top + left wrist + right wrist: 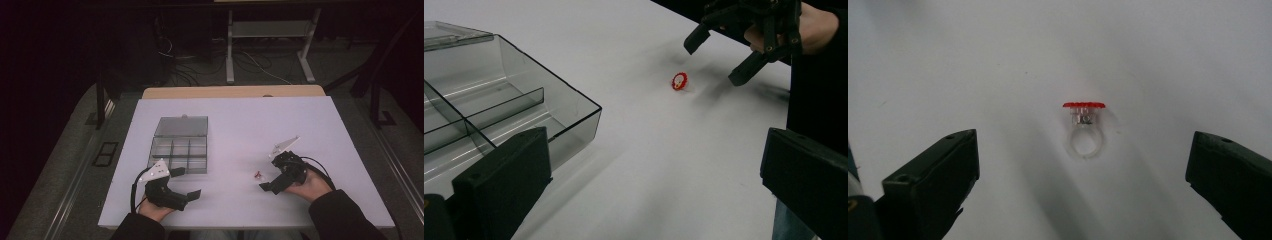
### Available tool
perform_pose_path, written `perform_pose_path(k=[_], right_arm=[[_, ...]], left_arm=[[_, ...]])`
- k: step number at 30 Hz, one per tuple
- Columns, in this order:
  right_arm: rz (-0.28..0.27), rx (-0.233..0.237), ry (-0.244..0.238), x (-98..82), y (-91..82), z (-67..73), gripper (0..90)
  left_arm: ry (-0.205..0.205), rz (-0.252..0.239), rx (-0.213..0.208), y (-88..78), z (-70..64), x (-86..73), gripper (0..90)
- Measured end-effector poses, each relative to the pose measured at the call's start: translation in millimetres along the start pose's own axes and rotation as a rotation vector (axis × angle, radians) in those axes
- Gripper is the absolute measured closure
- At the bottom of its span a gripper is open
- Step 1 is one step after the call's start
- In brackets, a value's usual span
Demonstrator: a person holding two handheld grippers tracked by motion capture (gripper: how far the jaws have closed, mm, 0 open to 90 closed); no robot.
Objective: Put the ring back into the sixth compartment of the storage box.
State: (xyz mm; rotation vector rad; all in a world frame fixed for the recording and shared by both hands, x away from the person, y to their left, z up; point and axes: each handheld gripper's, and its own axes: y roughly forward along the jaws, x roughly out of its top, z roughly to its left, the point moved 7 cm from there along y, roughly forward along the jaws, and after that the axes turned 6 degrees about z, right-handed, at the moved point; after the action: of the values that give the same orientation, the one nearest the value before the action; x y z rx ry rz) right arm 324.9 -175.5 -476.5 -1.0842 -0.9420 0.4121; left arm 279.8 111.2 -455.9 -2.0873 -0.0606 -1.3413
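A small toy ring (1084, 127) with a clear band and a red round top lies on the white table (240, 125). It rests on its side. My right gripper (1083, 165) is open, its jaws spread wide on either side of the ring and a little short of it. From above, the ring (257, 174) sits just left of that gripper (268, 172). My left gripper (186, 183) is open with nothing in it, near the front corner of a clear grey compartment box (180, 152). In the left gripper view the ring (679, 80) lies beyond the box (524, 115).
The box's lid (181, 126) stands open at its far side; its compartments look empty. The table's front edge (250, 225) runs just behind both hands. Bare white surface stretches right of and beyond the box. Desk legs and cables lie on the floor past the table.
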Motion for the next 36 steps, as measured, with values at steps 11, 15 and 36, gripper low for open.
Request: perform_pose_path(k=[11, 15, 36], right_arm=[[0.032, -0.008, -0.015, 9.5, 15.8, 0.1, 0.9], [0.039, -0.016, -0.023, 13.0, 19.4, 1.2, 2.2], [0.025, -0.005, -0.032, 18.7, 27.6, -1.5, 47.3]], left_arm=[[0.002, 0.005, -0.007, 1.0, -0.7, -0.4, 0.0], [0.003, 0.005, -0.008, 1.1, -1.1, -0.4, 0.0], [0.006, 0.008, -0.013, 1.5, -1.7, -0.4, 0.0]])
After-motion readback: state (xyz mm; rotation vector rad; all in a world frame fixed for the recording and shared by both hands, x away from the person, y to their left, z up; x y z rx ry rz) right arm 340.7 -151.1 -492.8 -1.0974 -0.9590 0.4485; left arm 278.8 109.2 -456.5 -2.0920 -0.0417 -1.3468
